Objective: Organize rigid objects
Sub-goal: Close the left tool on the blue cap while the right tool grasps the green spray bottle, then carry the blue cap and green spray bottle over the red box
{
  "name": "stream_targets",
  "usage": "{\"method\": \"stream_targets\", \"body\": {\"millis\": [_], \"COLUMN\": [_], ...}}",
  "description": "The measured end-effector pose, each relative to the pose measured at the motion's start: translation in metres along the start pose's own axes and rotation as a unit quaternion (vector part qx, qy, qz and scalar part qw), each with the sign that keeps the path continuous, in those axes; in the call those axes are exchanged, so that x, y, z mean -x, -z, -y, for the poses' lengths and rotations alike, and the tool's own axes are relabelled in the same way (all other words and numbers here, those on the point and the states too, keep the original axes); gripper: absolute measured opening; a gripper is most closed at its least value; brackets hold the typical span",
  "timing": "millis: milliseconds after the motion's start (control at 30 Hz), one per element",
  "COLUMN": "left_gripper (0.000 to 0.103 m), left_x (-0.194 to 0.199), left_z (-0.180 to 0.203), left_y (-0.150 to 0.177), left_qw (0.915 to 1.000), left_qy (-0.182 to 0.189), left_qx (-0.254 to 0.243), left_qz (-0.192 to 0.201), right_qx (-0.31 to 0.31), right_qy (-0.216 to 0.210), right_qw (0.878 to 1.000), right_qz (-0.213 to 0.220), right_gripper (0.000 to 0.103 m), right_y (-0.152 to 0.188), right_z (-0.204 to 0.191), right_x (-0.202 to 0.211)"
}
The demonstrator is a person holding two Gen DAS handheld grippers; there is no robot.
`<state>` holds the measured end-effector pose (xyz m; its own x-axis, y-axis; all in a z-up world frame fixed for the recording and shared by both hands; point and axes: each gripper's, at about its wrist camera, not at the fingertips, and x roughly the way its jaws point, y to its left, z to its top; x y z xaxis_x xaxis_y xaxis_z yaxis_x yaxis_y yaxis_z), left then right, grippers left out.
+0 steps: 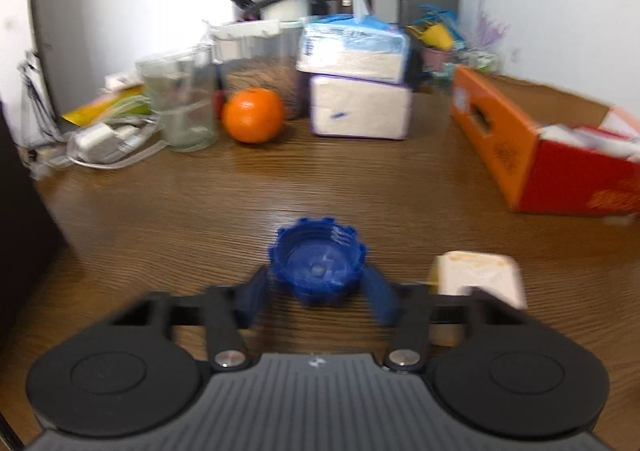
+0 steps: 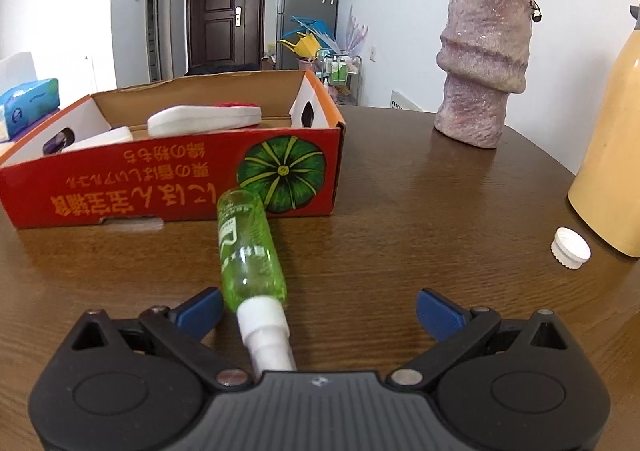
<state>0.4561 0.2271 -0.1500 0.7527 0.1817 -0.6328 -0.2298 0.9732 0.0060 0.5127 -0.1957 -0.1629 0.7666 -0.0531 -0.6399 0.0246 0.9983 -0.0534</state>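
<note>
Left wrist view: my left gripper (image 1: 318, 283) has its blue fingers (image 1: 254, 301) pinching a blue cap (image 1: 318, 265) just above the bench (image 1: 200, 203). On the right wrist view, my right gripper (image 2: 318, 315) stands spread, a green spray bottle (image 2: 250, 247) lying between its fingers, near the red box (image 2: 120, 187).

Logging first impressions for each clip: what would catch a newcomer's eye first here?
The ridged blue plastic cap sits between the left claw's blue fingers, low in the left view. In the right view, a translucent green spray bottle lies on the brown wooden table, inside the open right claw, pointing at the red-and-orange cardboard box.
</note>
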Motion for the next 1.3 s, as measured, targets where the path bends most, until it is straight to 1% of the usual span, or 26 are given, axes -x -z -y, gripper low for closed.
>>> {"method": "stream_targets", "body": {"millis": [100,200,233,300,333,367,400,433,467,700,933,1167,1300], "left_gripper": [0.047,0.047,0.047,0.047,0.047,0.047,0.047,0.047,0.047,0.047,0.047,0.047,0.047], "left_x": [0.001,0.003,0.005,0.006,0.007,0.008,0.007,0.008,0.008,0.009,0.008,0.021,0.034], "left_z": [0.0,-0.003,-0.003,-0.005,-0.006,-0.006,-0.007,-0.008,-0.008,-0.008,-0.009,-0.014,-0.014], "left_y": [0.001,0.001,0.0,-0.001,-0.001,0.0,0.0,0.0,0.0,0.0,0.0,0.0,0.002], "left_qw": [0.9999,0.9998,0.9997,0.9995,0.9995,0.9994,0.9993,0.9993,0.9993,0.9991,0.9987,0.9969,0.9962], "left_qy": [-0.012,-0.014,-0.016,-0.018,-0.02,-0.022,-0.023,-0.024,-0.025,-0.028,-0.037,-0.046,-0.037], "left_qx": [0.003,0.013,0.016,0.02,0.022,0.023,0.024,0.024,0.025,0.025,0.03,0.047,0.059], "left_qz": [0.004,0.009,0.011,0.014,0.015,0.015,0.015,0.015,0.015,0.017,0.019,0.043,0.052], "right_qx": [-0.006,-0.009,-0.01,-0.016,-0.015,-0.009,-0.004,0.001,0.006,-0.006,-0.003,-0.012,-0.01], "right_qy": [-0.004,-0.007,-0.01,-0.026,-0.03,-0.035,-0.043,-0.049,-0.041,-0.042,-0.045,-0.038,-0.039], "right_qw": [1.0,1.0,1.0,1.0,0.999,0.999,0.999,0.999,0.999,0.999,0.999,0.998,0.997], "right_qz": [-0.002,-0.003,-0.004,-0.001,0.004,0.01,0.016,0.02,0.022,0.024,0.026,0.052,0.064], "right_gripper": [0.103,0.103,0.101,0.092,0.081,0.062,0.05,0.031,0.031,0.03,0.03,0.03,0.03], "right_y": [-0.002,-0.005,-0.006,-0.009,-0.009,-0.009,-0.008,-0.008,-0.007,-0.007,-0.003,0.0,0.002], "right_z": [0.0,0.0,0.0,0.002,0.002,0.0,-0.001,-0.003,-0.006,-0.002,-0.003,-0.001,-0.002], "right_x": [-0.005,-0.009,-0.01,-0.012,-0.011,-0.009,-0.007,-0.005,-0.004,-0.004,0.0,0.011,0.021]}}
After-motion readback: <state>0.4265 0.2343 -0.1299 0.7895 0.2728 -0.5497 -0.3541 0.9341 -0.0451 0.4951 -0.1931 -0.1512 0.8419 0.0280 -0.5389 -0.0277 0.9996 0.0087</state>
